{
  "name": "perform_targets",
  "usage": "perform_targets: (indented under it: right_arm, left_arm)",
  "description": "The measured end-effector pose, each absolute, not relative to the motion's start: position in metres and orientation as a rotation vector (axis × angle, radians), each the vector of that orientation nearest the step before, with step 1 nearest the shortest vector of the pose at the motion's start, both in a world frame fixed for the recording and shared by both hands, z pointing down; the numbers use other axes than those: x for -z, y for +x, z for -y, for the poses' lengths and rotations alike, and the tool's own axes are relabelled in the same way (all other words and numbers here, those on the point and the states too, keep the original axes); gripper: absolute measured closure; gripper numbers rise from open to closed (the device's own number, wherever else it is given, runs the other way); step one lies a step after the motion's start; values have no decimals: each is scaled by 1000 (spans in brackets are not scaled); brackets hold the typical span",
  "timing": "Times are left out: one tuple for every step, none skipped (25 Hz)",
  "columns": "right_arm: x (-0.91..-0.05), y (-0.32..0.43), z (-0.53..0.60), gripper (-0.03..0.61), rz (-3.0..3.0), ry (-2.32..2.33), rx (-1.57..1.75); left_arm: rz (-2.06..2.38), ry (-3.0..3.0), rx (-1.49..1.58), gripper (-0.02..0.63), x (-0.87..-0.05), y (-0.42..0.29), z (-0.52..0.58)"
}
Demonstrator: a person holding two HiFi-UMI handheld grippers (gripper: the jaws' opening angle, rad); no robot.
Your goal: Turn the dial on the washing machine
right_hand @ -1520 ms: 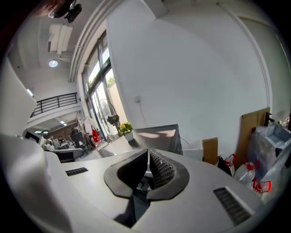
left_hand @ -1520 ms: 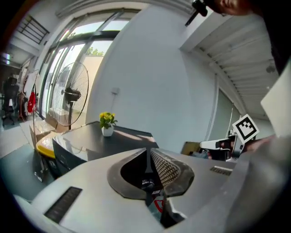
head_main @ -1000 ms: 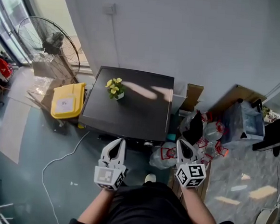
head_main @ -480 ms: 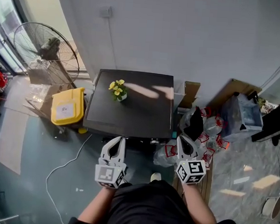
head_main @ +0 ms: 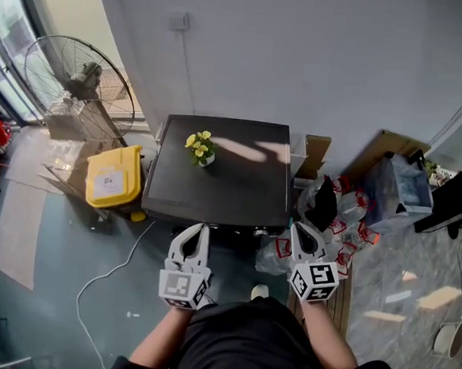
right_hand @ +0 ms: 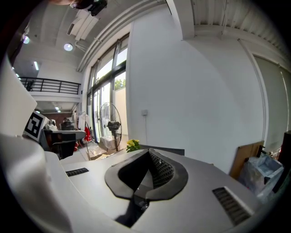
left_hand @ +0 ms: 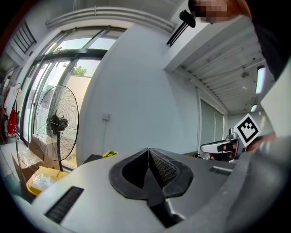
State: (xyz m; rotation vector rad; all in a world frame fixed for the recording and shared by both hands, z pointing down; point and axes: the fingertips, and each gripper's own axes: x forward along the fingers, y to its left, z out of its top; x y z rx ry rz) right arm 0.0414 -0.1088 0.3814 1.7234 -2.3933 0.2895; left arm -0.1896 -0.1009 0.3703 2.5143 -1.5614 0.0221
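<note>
**Head view.** The washing machine [head_main: 223, 179] is a dark-topped box against the white wall, with a pot of yellow flowers [head_main: 201, 148] on its lid; its dial cannot be made out. Against the frame one second earlier, the machine, flowers and yellow bin [head_main: 113, 180] sit slightly further right in the picture; both grippers keep their place near the machine's front edge. The left gripper [head_main: 204, 227] and right gripper [head_main: 297, 229] point toward that edge, apart from each other; each has its jaws pressed together on nothing, as before.

**Views compared.** Only the head view shows the white cable [head_main: 104, 277] on the floor. The left gripper view adds the ceiling panels [left_hand: 227, 59] and the standing fan [left_hand: 58, 123] upright before tall windows; the right gripper view adds an upper-level railing [right_hand: 43, 84].
</note>
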Motion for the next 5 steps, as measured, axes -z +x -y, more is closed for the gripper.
perform_targets:
  right_arm:
    - [-381, 40, 109, 580, 2394, 1724, -288]
    - [-381, 39, 109, 580, 2396, 1724, -286]
    - [-381, 38, 109, 580, 2398, 1725, -283]
    - [-381, 37, 109, 580, 2400, 1725, -280]
    - [-381, 36, 110, 580, 2401, 1726, -277]
  left_arm:
    - [1563, 2516, -21, 607, -370, -191, 101]
    - [1564, 2517, -22, 607, -370, -192, 102]
    - [1566, 2520, -24, 609, -370, -193, 102]
    - [1567, 2522, -26, 608, -370, -194, 103]
    - [1568, 2524, -29, 607, -371, -194, 103]
